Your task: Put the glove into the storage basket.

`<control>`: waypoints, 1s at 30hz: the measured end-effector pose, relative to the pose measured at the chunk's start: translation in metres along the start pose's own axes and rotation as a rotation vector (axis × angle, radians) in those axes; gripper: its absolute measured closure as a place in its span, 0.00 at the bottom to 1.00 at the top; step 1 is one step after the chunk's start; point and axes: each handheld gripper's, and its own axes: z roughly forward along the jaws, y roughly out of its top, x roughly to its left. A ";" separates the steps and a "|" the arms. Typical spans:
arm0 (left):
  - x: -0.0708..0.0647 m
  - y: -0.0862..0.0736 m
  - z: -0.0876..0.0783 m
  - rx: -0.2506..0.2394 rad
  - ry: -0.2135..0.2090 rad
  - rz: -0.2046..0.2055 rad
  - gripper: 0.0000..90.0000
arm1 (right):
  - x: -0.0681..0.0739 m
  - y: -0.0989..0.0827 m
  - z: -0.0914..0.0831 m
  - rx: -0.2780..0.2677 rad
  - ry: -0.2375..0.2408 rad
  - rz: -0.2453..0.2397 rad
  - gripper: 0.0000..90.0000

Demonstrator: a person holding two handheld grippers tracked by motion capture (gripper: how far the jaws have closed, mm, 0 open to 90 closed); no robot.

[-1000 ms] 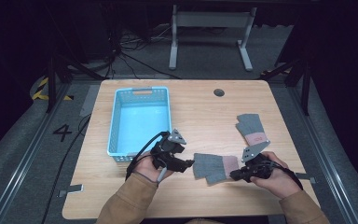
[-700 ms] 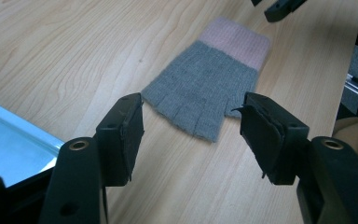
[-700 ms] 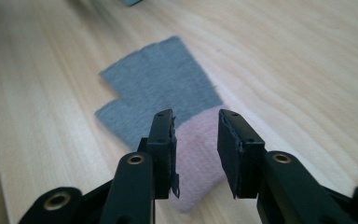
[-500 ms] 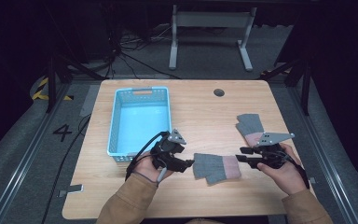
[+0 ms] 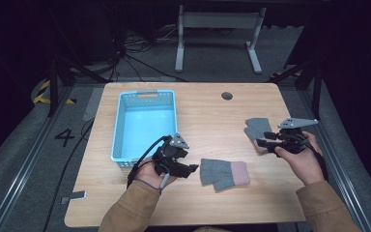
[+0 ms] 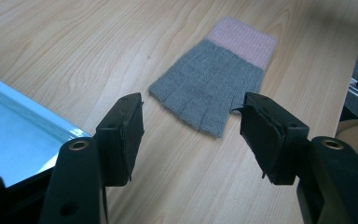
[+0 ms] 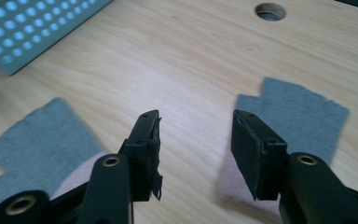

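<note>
— My right tongs have just been opening, with nothing between the jaws; they hover over the far grey knit fingerless glove with a pink cuff near the table's right edge. The left tongs gape half-wide, empty.

— And the other glove?

— The matching grey-and-pink glove lies flat just beyond my left jaws. I reckon I'm between pickups: next, pinch one glove and carry it to the pale blue perforated plastic basket on the light wooden table.

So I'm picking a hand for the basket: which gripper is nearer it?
Left. The left gripper sits just off the blue basket and its near corner; the right gripper is across the table.
</note>
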 end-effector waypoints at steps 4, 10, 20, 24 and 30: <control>0.000 0.000 -0.001 -0.006 0.002 -0.003 0.44 | -0.014 0.003 0.005 0.013 -0.041 0.036 0.56; 0.001 0.000 -0.001 -0.006 0.002 -0.002 0.44 | -0.033 0.006 0.013 0.030 -0.079 0.078 0.55; 0.001 0.000 0.000 -0.004 0.003 -0.003 0.44 | -0.055 0.003 0.042 0.116 -0.143 0.125 0.51; 0.002 0.000 -0.001 -0.001 0.000 -0.003 0.44 | -0.059 0.001 0.051 0.136 -0.157 0.142 0.51; 0.002 -0.001 -0.001 -0.001 0.000 -0.005 0.44 | -0.066 -0.004 0.067 0.190 -0.174 0.172 0.53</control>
